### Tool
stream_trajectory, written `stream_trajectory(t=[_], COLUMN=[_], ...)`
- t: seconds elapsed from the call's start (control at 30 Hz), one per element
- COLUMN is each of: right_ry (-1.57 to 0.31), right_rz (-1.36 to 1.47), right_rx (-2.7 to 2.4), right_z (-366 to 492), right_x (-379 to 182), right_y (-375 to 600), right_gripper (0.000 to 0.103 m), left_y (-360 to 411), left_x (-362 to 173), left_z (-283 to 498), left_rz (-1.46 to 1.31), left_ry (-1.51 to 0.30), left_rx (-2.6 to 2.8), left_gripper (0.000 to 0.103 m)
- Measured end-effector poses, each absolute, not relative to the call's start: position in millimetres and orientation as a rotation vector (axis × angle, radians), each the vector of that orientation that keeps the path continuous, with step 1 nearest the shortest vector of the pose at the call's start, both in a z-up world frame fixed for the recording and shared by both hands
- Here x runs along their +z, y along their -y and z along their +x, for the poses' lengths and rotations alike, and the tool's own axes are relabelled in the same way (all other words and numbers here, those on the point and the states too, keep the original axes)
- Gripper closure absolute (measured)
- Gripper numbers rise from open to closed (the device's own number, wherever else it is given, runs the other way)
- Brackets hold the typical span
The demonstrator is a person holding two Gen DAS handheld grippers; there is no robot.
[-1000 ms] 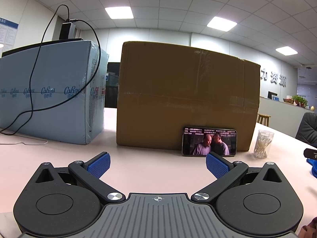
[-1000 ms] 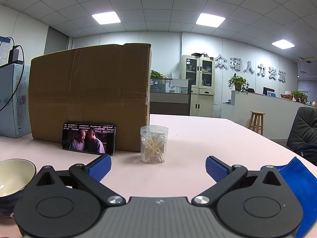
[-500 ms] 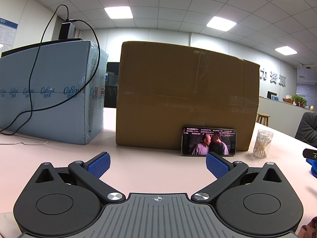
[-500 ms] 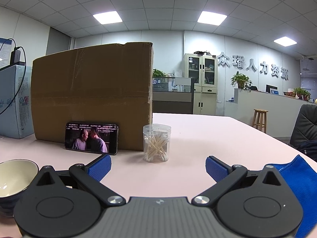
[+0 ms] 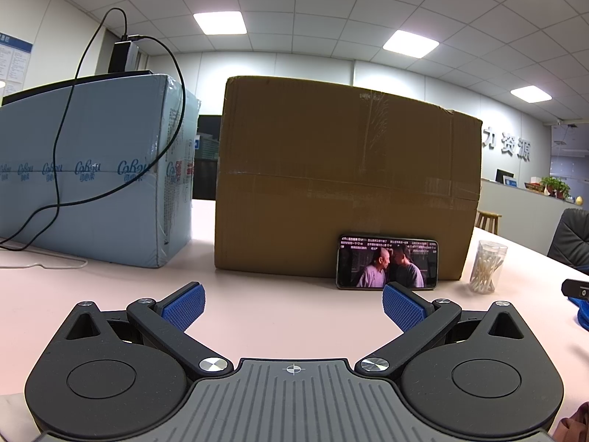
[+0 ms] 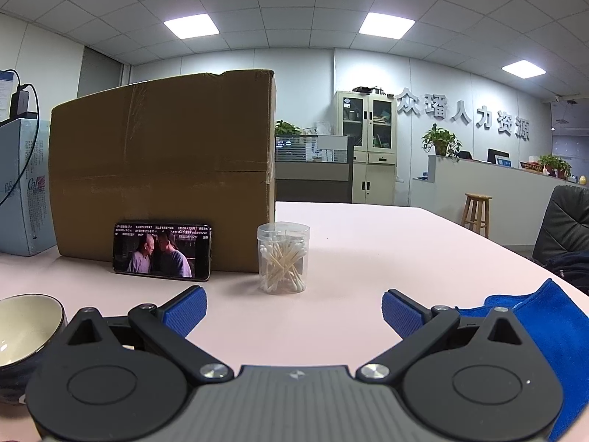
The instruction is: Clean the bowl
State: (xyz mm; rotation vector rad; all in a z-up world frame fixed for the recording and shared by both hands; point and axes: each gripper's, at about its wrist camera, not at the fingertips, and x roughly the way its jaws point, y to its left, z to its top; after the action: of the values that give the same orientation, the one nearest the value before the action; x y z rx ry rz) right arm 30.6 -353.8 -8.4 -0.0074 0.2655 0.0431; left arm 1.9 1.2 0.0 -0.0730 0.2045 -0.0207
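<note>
A dark bowl (image 6: 25,328) with a cream inside stands on the pink table at the far left of the right wrist view, left of my right gripper (image 6: 293,311). A blue cloth (image 6: 545,328) lies on the table at the right, partly under that gripper. A sliver of the cloth (image 5: 581,313) shows at the right edge of the left wrist view. My left gripper (image 5: 293,305) hovers low over bare table. Both grippers are open and empty. The bowl is not visible in the left wrist view.
A large cardboard box (image 5: 346,184) stands ahead with a phone (image 5: 387,262) playing video leaning on it. A clear jar of cotton swabs (image 6: 283,258) stands right of the phone. A light blue wrapped box (image 5: 92,180) with a black cable stands at the left.
The right gripper has shifted slightly, so the bowl shows a little more at the left edge. The left gripper has hardly moved. Both stay open.
</note>
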Motion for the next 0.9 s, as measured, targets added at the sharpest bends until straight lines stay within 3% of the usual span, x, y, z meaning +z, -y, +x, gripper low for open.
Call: stream_trajectory(t=[0.9], right_ry=[-0.271], right_rz=[0.039], right_rx=[0.167], right_z=[21.9], right_x=[-5.5], right_y=[359.0], right_gripper=[0.000], left_y=[4.7], left_x=[1.3], left_z=[-0.3], left_rz=[-0.050], left_ry=[-0.194], left_rx=[-0.083], left_gripper=[0.000])
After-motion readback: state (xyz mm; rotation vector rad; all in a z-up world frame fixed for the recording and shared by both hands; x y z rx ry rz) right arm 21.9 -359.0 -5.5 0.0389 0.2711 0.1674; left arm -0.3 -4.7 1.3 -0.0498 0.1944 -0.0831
